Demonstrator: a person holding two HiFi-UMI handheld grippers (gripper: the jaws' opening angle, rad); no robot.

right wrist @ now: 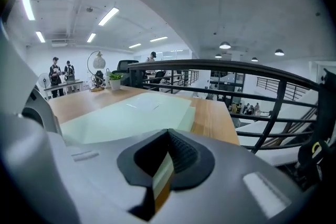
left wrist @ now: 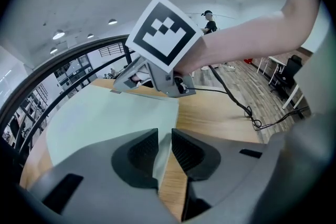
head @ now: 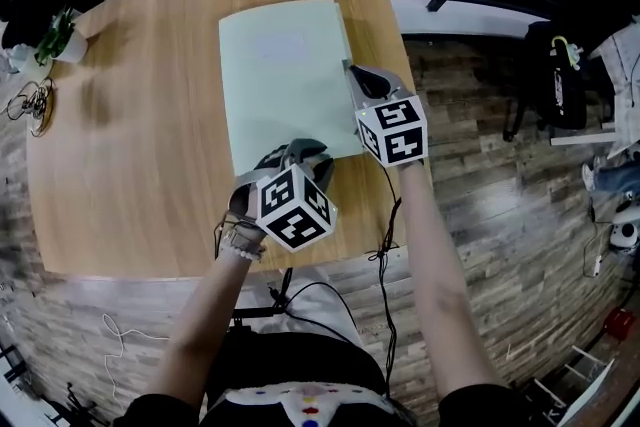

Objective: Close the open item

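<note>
Pale green folder (head: 285,75); light wood-grain table (head: 130,165); grey-brown plank floor (head: 480,165).

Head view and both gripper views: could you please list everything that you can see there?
table: one, light wood, centre
folder: one, pale green, flat on the table
potted plant: one, green in a white pot, table's far left corner
wire object: one, dark, table's left edge
railing: one, black, beyond the table
bag: one, black, floor at right
left gripper: one, grey, closed on the folder's near edge
right gripper: one, grey, shut at the folder's right edge
</note>
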